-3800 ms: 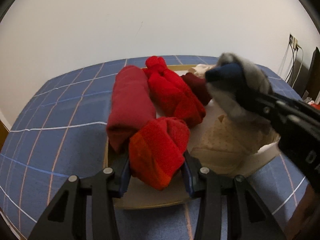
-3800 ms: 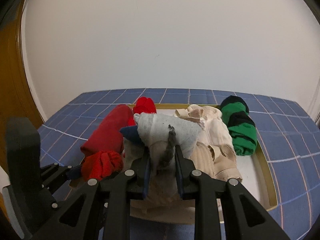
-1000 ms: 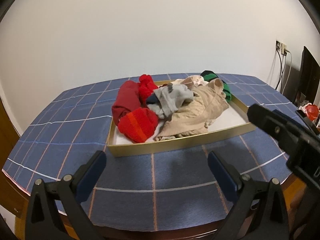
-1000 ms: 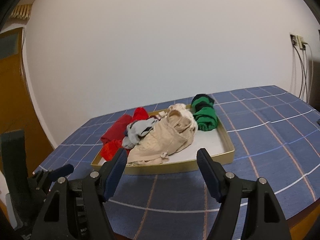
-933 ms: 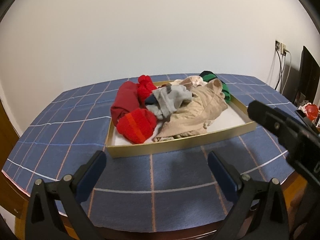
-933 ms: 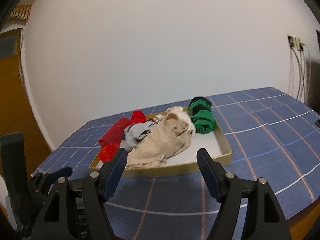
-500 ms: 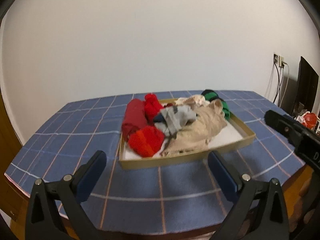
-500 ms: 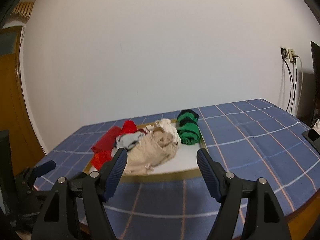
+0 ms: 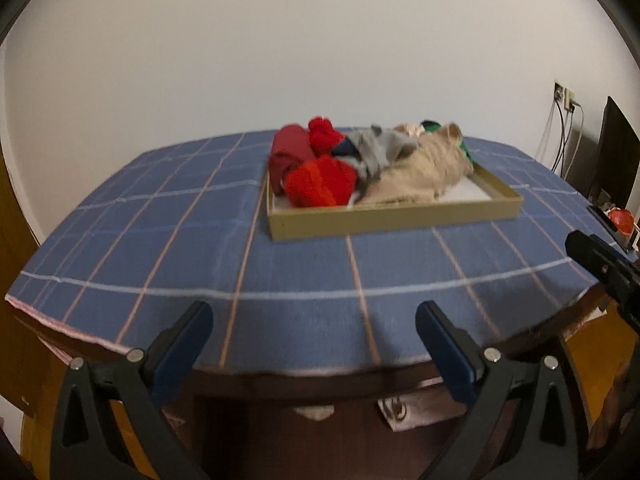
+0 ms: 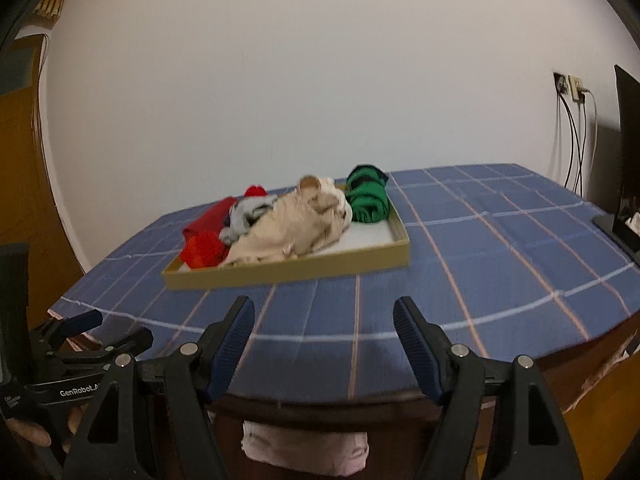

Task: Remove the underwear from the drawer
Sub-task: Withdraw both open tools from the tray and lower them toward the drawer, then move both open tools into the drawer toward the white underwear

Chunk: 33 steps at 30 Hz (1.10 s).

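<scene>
The left tongs (image 9: 314,334) stand wide apart with nothing between their blue pads, hanging off the near edge of the worktop (image 9: 168,248), which is covered by a blue checked cloth. The right tongs (image 10: 324,330) are likewise spread and empty, also at the near edge; in the right wrist view the left tongs show at the far left, and part of a hand (image 10: 24,436) grips their handle. Well beyond both pairs, a shallow tan drawer (image 9: 384,220) rests on the cloth, toward the far side of the worktop. The underwear lies heaped inside it: a bright red roll (image 9: 320,182) at the near left corner, a dark red roll (image 9: 290,150) behind it, a grey piece (image 9: 380,148) in the middle, a beige pile (image 9: 424,174) spreading to the right, and a green and black striped roll (image 10: 368,198) at the far right. The right part of the drawer's white floor (image 10: 368,236) is bare. A wall socket with hanging cables (image 10: 572,128) sits on the white wall at the right.
</scene>
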Available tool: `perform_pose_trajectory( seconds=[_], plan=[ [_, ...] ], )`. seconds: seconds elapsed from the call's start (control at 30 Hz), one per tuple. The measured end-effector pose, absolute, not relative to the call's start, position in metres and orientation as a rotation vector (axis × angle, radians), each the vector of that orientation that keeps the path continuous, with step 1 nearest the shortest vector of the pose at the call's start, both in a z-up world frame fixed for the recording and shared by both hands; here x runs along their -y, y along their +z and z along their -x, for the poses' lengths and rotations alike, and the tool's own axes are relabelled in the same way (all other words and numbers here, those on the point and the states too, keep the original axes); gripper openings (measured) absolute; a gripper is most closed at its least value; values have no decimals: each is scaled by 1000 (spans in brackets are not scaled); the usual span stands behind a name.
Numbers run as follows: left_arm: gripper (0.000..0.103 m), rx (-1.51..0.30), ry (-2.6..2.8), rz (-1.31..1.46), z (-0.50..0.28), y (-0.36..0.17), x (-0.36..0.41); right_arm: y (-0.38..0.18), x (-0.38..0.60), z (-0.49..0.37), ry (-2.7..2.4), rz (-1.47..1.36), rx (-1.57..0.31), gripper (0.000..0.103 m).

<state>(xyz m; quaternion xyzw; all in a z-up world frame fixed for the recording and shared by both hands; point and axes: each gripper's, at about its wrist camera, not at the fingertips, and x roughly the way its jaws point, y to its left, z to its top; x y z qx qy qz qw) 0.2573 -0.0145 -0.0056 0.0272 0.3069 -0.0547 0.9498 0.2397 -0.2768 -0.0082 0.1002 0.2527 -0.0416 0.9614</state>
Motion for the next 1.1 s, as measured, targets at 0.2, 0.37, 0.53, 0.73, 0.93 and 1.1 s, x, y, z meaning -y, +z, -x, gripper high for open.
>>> perform_pose_trajectory(
  seconds=[0.2, 0.37, 0.53, 0.73, 0.93, 1.1],
  plan=[
    [103, -662, -130, -58, -243, -21, 18, -21, 275, -227, -81, -240, -544, 74],
    [103, -696, -140, -70, -234, -32, 23, -25, 269, -216, -75, -236, -591, 74],
    [103, -727, -131, -119, -226, -41, 26, -32, 264, -208, -42, -215, -646, 74],
    [103, -764, -128, -211, -217, -56, 31, -47, 258, -206, 15, -193, -731, 74],
    [103, -815, -134, -254, -213, -71, 31, -66, 254, -199, 48, -210, -812, 74],
    [103, -863, -149, -269, -208, -82, 31, -82, 256, -186, 85, -234, -899, 74]
  ],
)
